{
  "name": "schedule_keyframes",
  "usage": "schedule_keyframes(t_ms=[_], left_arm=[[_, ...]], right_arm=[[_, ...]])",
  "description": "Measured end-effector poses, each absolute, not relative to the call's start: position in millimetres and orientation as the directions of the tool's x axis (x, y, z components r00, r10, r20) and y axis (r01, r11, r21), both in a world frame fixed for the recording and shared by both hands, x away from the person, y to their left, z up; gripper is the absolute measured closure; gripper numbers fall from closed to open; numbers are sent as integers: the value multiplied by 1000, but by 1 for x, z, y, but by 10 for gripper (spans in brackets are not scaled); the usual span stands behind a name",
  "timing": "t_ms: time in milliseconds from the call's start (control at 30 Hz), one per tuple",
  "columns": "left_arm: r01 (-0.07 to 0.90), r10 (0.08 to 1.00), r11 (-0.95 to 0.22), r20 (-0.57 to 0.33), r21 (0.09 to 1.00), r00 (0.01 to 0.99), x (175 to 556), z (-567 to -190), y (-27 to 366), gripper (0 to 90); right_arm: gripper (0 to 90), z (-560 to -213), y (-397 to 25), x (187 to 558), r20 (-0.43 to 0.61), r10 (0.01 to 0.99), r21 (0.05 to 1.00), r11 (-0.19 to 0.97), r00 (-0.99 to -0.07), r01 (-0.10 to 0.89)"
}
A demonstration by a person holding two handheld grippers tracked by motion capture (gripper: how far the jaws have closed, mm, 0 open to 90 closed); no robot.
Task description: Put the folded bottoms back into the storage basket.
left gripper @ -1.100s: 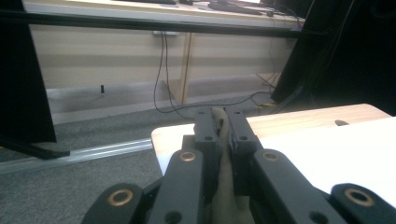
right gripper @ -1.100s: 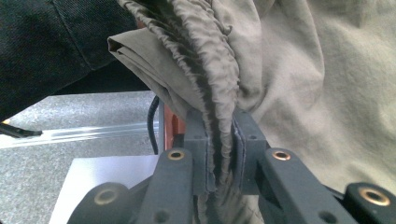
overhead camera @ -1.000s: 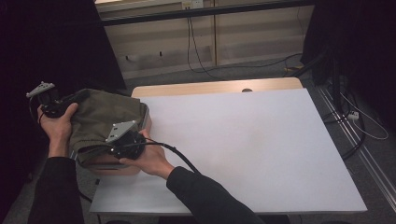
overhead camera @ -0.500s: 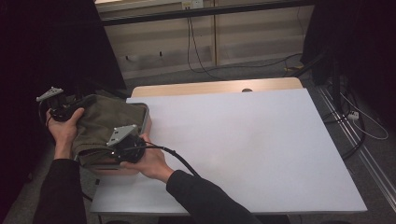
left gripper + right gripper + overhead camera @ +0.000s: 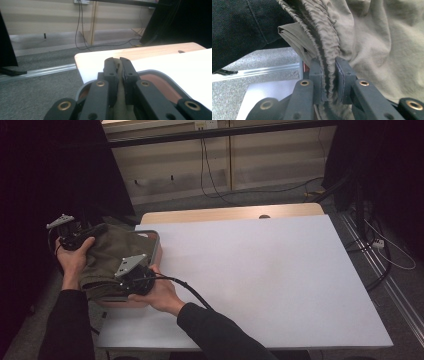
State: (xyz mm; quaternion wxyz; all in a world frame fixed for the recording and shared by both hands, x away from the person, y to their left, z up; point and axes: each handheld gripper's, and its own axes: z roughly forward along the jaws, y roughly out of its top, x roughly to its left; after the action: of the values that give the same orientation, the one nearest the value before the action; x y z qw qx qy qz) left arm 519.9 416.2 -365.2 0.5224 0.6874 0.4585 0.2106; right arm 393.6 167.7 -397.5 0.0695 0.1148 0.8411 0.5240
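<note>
Olive-green garment (image 5: 112, 257), bunched and heavily creased, heaped on a tray (image 5: 155, 245) at the table's (image 5: 260, 270) near-left corner. Grey rounded rim on the tray, reddish-brown inside. Soft woven cloth, matte, with a gathered, ruched band along one edge, probably an elasticated waistband, though the kind of garment cannot be told.

Right gripper (image 5: 329, 72) at the near side of the heap, jaws pinched on that ruched band; folds squeezed tight between the two black pads in the right gripper view. Left gripper (image 5: 118, 68) at the far-left side of the heap, jaws nearly pressed together with a thin strip of tan cloth caught between them; tray rim just beyond, pale table edge past that. From the high view, left gripper (image 5: 75, 237) just off the tray's left edge, right gripper (image 5: 135, 277) over its near edge.

Progress, by judgement: early stage. Both grips made, cloth gathered and partly lifted, not yet clear of the tray. Nothing spread or folded yet. Rest of the white table surface, right of the tray, free for laying out. Left to do: lifting out, carrying right, opening flat.

Beyond the table: grey carpet, cables along a pale wall.
</note>
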Motion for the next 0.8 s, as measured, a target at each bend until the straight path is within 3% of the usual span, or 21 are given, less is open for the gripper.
schedule_keyframes(t_ms=[800], left_arm=[[438,845,-54,-193,897,500,530,-380,416,854]], right_arm=[[765,-408,172,400,29,255,892,429,-966,140]])
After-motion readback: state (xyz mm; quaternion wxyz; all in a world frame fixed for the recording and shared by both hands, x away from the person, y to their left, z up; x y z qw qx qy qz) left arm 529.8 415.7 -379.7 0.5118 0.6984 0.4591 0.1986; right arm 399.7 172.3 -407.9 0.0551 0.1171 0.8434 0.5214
